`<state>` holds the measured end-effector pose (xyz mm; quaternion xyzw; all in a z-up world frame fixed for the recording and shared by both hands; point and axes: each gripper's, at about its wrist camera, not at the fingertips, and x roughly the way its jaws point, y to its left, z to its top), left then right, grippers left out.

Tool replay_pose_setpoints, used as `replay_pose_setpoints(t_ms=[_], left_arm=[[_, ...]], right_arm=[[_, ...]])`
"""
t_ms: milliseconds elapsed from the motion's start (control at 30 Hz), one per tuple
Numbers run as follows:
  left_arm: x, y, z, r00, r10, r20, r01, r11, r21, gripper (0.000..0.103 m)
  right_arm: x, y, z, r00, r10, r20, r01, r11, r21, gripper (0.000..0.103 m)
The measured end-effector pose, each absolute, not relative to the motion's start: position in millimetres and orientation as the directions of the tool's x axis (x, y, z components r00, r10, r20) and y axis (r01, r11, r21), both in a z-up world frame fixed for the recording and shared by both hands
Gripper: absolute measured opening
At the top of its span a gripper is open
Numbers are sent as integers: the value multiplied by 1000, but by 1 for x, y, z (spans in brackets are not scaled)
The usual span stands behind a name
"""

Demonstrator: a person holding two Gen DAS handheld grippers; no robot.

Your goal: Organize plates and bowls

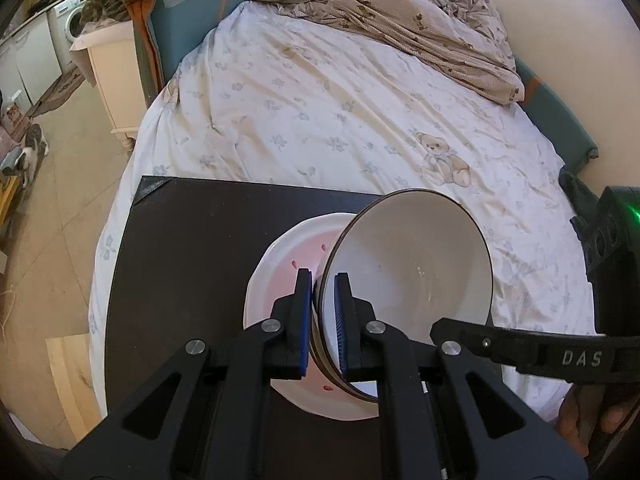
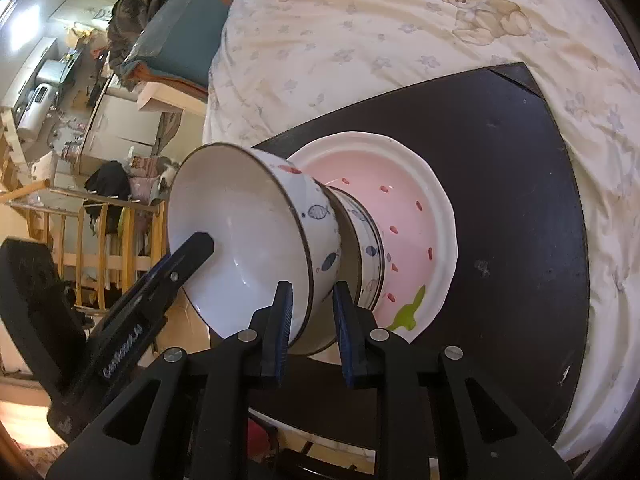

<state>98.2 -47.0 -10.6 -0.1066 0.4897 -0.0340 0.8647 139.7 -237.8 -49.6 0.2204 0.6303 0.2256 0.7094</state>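
A white bowl (image 1: 412, 264) with a dark rim and fish drawings on its outside (image 2: 240, 240) is tilted on its side. Its base is nested in a second fish-pattern bowl (image 2: 372, 248), which sits on a pink plate (image 2: 416, 208) with a white rim (image 1: 276, 264). My left gripper (image 1: 323, 276) is shut on the near rim of the tilted bowl, one pad inside and one outside. My right gripper (image 2: 312, 286) straddles the bowl's wall on the opposite side, with its pads against it. One finger (image 2: 196, 248) of the left gripper reaches into the bowl's mouth.
The plate lies on a black board (image 1: 192, 264) set on a bed with a white teddy-bear sheet (image 1: 340, 112). A crumpled beige blanket (image 1: 420, 20) lies at the far end. A cream nightstand (image 1: 116, 80) and tiled floor are at the left. A hand (image 1: 580, 420) holds the right gripper.
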Motion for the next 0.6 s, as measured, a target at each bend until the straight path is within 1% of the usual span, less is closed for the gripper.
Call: replay_pose_setpoints(t_ms=[67, 200, 400, 533, 600], left_arm=[[99, -44, -14, 507, -165, -846, -61, 972, -226, 8], [101, -41, -19, 488, -179, -854, -71, 967, -243, 9], [101, -43, -17, 490, -193, -850, -56, 966, -251, 9], [101, -45, -12, 518, -184, -835, -42, 970, -240, 8], [102, -44, -10, 521, -191, -832, -40, 968, -247, 8]], right_arm=[[141, -238, -50, 100, 594, -798, -37, 804, 594, 24], [144, -234, -40, 106, 556, -824, -108, 830, 547, 24], [147, -242, -36, 147, 558, -817, -97, 830, 549, 23], [148, -249, -26, 225, 523, -822, -106, 852, 513, 24], [149, -251, -26, 231, 524, -819, -105, 851, 515, 24]])
